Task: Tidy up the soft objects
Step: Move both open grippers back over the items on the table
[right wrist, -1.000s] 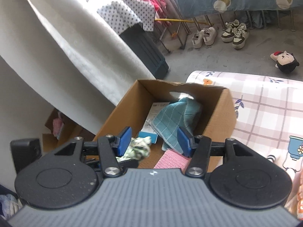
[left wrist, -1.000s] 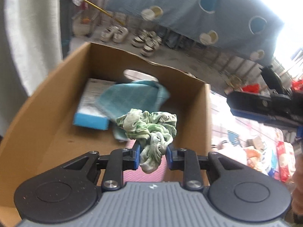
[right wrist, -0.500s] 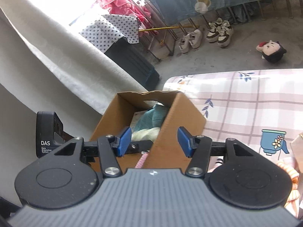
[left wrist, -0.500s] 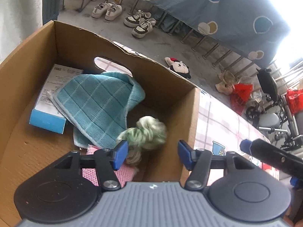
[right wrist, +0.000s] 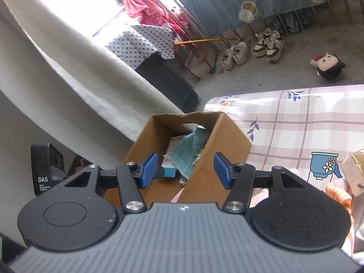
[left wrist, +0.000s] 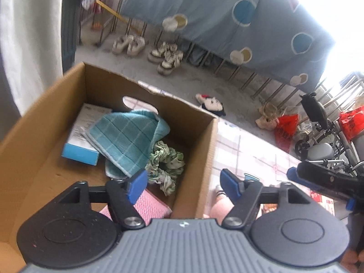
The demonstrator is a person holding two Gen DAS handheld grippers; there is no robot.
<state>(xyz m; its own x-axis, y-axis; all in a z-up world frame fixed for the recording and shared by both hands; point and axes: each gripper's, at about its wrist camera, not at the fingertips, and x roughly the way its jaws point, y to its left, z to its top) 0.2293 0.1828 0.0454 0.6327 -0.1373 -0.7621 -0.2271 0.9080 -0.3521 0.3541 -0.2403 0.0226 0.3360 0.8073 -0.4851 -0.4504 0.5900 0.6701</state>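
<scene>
A cardboard box point(left wrist: 34, 150) stands at the table's left end, also in the right wrist view point(right wrist: 229, 136). Inside lie a green scrunchie point(left wrist: 165, 163), a teal checked cloth point(left wrist: 127, 136), a pink knit piece point(left wrist: 150, 207) and a blue-edged flat carton point(left wrist: 79, 136). My left gripper point(left wrist: 182, 185) is open and empty above the box's right wall, the scrunchie just beyond its left finger. My right gripper point(right wrist: 185, 170) is open and empty, held back above the box's near right corner. An orange-striped soft item point(right wrist: 339, 193) lies at the right.
The table has a pink plaid cover point(right wrist: 307, 122). A small cardboard piece point(right wrist: 355, 168) sits at the right edge. On the floor beyond are shoes point(left wrist: 129, 43) and a plush doll point(left wrist: 211, 102). A white curtain point(right wrist: 68, 72) hangs left of the box.
My left gripper opened and let go of the green scrunchie, which dropped into the box beside the teal cloth. Both grippers have pulled back and up from the box.
</scene>
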